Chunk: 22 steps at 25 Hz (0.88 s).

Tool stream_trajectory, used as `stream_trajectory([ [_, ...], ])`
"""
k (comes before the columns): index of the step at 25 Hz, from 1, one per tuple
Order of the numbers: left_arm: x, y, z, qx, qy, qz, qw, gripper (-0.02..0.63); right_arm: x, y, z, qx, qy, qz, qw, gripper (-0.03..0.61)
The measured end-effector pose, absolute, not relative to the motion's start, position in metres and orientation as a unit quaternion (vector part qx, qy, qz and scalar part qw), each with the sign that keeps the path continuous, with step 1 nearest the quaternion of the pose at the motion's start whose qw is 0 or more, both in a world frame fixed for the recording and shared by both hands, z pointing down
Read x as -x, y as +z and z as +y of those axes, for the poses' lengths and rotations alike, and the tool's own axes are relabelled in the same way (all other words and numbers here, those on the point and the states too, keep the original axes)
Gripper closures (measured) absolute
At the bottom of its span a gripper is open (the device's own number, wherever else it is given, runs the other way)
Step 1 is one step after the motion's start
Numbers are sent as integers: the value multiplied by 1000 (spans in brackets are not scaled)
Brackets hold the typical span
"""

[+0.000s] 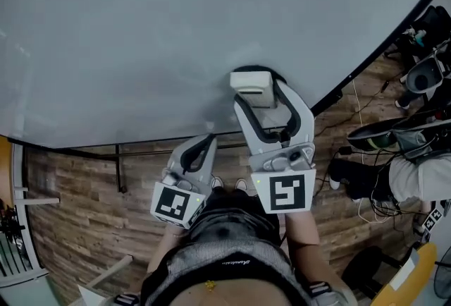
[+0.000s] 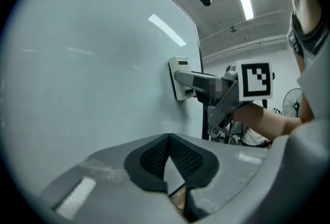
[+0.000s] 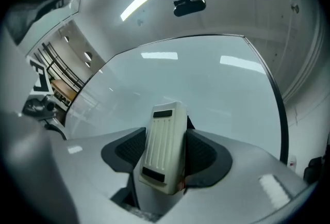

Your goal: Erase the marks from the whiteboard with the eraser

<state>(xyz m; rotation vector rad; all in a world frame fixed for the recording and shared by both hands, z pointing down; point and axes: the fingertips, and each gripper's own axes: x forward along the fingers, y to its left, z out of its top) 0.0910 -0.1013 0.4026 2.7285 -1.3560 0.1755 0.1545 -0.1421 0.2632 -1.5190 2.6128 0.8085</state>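
1. Whiteboard (image 1: pixel 176 37): large pale panel w/ dark rim. It fills most of the head view. Wood-plank floor (image 1: pixel 77 185) shows below its lower edge.

2. Eraser (image 1: pixel 252 86): white ribbed block. Pos.: on the board face, just inside the lower edge, toward the right end of that edge. In the left gripper view the eraser (image 2: pixel 179 78) lies flat against the whiteboard (image 2: pixel 93 63), close to the rim.

3. Right gripper (image 1: pixel 262 96): extended fwd to the board. In its own view the right gripper (image 3: pixel 165 153) has both jaws clamped on the long sides of the eraser (image 3: pixel 164 140), w/ the pads in contact left and right. The whiteboard (image 3: pixel 196 83) lies directly behind. Its marker cube (image 1: pixel 285 192) faces the head camera.

4. Left gripper (image 1: pixel 204 149): held lower, beside the right unit. Its tips are at the board's lower edge; contact w/ the board can't be confirmed. In its own view the left gripper (image 2: pixel 169 140) has its jaws pressed together at the tips, nothing btwn them.
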Motion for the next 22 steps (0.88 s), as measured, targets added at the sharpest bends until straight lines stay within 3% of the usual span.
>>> stream_trajectory([
  [3, -82, 401, -106, -884, 60, -462, 32, 615, -158, 244, -145, 469, 264, 842, -5, 328],
  [9, -66, 386, -117, -869, 44, -493, 14, 615, -157, 197, -146, 458, 284, 841, 49, 328],
  [15, -54, 373, -116, -871, 26, -490, -3, 615, -145, 225, -144, 466, 246, 847, 64, 330],
  [22, -64, 376, -105, -874, 29, -485, 6, 615, -161, 303, -147, 496, 198, 845, 25, 328],
])
